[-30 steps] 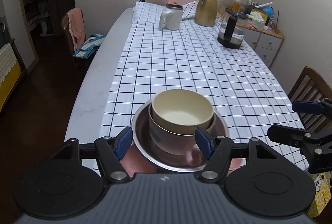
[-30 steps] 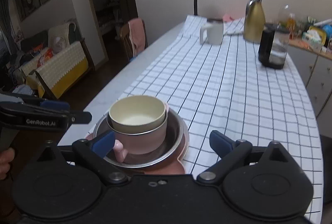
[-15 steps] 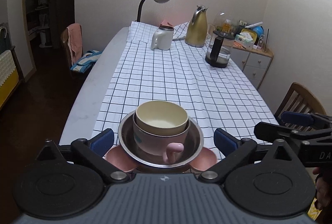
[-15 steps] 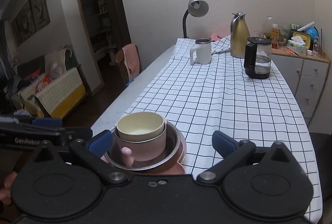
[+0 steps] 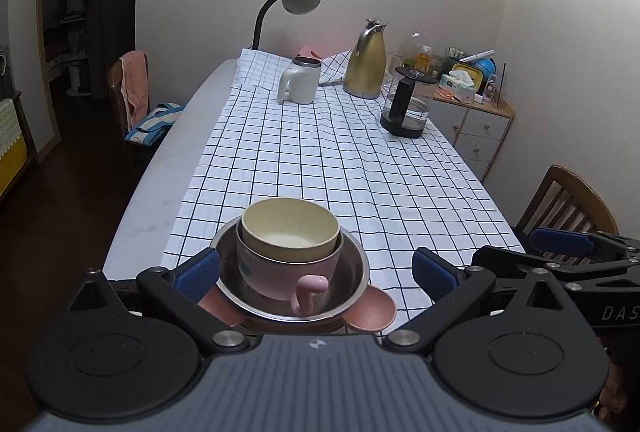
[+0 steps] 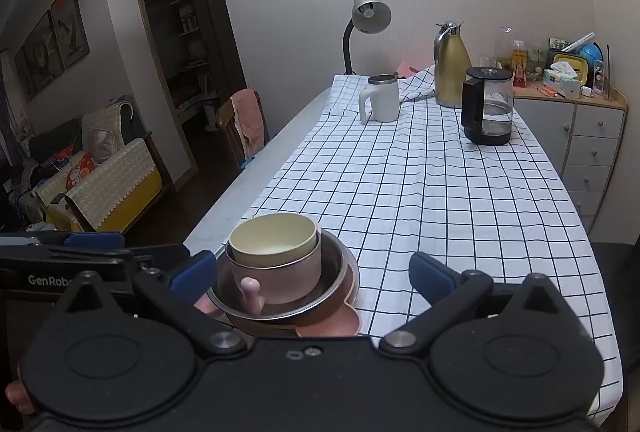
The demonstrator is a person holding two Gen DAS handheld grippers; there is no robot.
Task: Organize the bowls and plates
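Left wrist view gives us the stack head-on: a cream bowl (image 5: 290,228) nested in a pink mug (image 5: 280,272), that sitting in a steel bowl (image 5: 352,272), all on a pink plate (image 5: 372,312) at the near end of the checked tablecloth (image 5: 340,159). Our left gripper (image 5: 316,270) has its fingers spread wide, having just been opening, and the stack sits between them but nearer the left fingertip, with nothing pressed by either pad. The mug handle points back toward us here, just right of centre. This view also catches the bare table (image 5: 160,183) strip left of the cloth and a wooden chair (image 5: 568,203) past the right finger, with our right gripper (image 5: 568,252) poking in from that side. Right wrist view shows what that one doesn't: the right gripper (image 6: 312,272) is also wide apart with nothing clamped, and the stack sits hard against its left fingertip, leaving open cloth ahead of the right finger. It also shows the left gripper (image 6: 92,252) off to the left, over the table's edge. Beyond both sets of fingers the cloth is open all the way to a white jug (image 6: 380,99), gold flask (image 6: 452,71) and glass kettle (image 6: 488,111) at the far end.
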